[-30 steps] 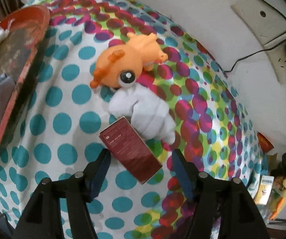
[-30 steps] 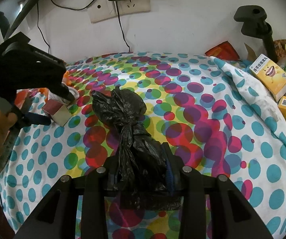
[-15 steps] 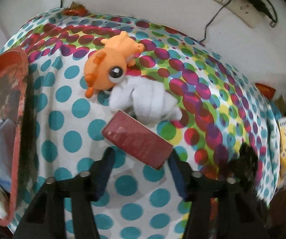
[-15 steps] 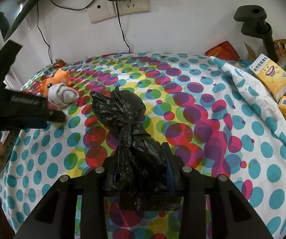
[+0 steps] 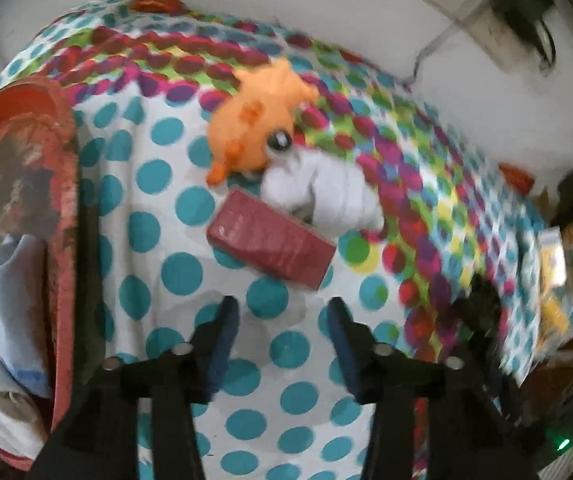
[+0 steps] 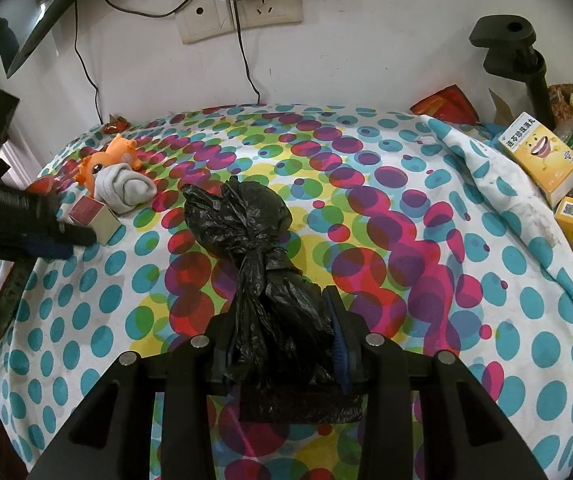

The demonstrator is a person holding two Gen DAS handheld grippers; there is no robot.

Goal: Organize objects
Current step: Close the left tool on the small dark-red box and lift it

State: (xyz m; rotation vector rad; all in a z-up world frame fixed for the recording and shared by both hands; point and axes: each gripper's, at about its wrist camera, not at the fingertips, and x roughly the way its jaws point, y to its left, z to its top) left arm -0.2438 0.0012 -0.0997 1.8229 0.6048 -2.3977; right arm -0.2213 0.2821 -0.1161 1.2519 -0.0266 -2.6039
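1. Red box [image 5: 271, 245] lies flat on the dotted tablecloth [image 5: 158, 264], just ahead of the left gripper [image 5: 282, 316] fingertips and clear of both of them; nothing sits between the jaws.

2. A second back that box stood between the same fingers at an angle. The jaws narrowed around it, have just been widening again, and now stand apart and empty. The box has swung round to lie crosswise, its far long side against the white rolled sock [image 5: 326, 196].

3. Beyond the sock, further from the fingertips, the orange plush toy [image 5: 254, 136] touches it, so the three things are bunched in one cluster.

4. Off to the left of the left fingers is the red tray [image 5: 64, 184], already holding pale cloth items.

5. Right gripper [image 6: 282, 328] has not shifted: its fingers are clamped on the knotted black plastic bag [image 6: 246, 220], whose bulk rests on the cloth ahead of them.

6. My reading: the box was nudged or let go rather than carried off, so it is not yet sorted. Another grasp looks needed, probably across its narrow sides, with the sock crowding the far side.
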